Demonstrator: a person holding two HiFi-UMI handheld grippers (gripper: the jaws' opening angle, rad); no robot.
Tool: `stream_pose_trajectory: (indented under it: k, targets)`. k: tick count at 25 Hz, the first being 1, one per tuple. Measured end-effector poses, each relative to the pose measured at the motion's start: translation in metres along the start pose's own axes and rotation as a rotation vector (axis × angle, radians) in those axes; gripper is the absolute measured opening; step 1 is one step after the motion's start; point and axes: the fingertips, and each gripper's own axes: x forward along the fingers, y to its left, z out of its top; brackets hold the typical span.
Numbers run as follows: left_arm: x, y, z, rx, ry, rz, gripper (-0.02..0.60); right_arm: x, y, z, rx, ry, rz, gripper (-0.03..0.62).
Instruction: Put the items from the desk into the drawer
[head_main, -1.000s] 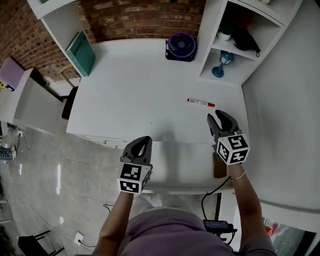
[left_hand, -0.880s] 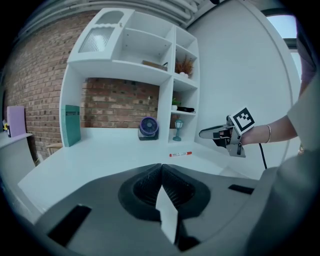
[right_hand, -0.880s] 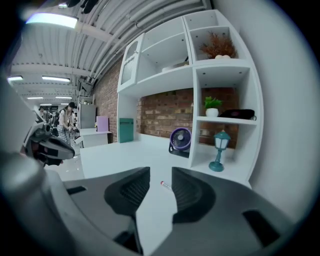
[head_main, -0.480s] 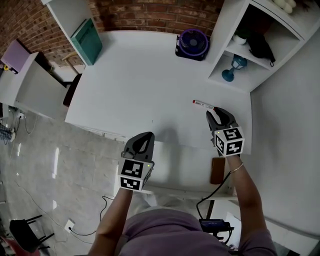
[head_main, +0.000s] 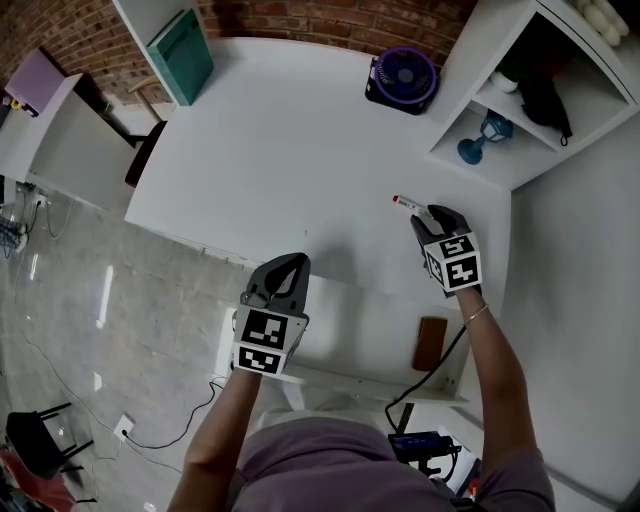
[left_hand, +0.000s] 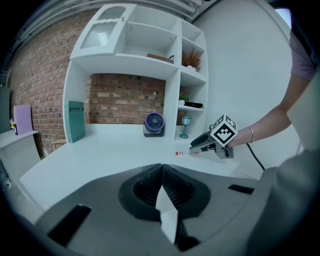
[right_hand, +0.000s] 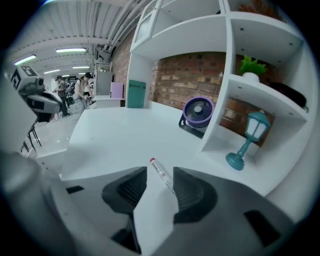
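right gripper (head_main: 433, 216) | jaws just opened wide, straddling red-capped pen (right_hand: 159, 172) on desk (head_main: 290, 150), pads not pressing, lined up to grab | left gripper (head_main: 290, 270) | jaws together, empty, parked over open drawer (head_main: 370, 320)

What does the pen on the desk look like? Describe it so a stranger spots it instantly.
On the white desk, look at the right side, near the shelf unit holding the teal lantern. The pen lies flat there: slim, white, red-capped, unlike the bulky purple fan standing farther back.
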Motion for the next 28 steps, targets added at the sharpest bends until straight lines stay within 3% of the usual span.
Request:
stream_pose_trajectory:
  k: [16,22,28]
  targets:
    - [0.002,0.02,-0.006,-0.042,0.012,0.043,0.0,0.047,0.0,-0.015,-0.15,0.157,0.104,0.191]
    - [0.003,0.03,-0.008,-0.066,0.011,0.055,0.0,0.052,0.002,-0.018,-0.156,0.195,0.161,0.178]
    - [0.001,0.037,-0.012,-0.092,0.011,0.056,0.0,0.053,0.008,-0.018,-0.155,0.226,0.207,0.126]
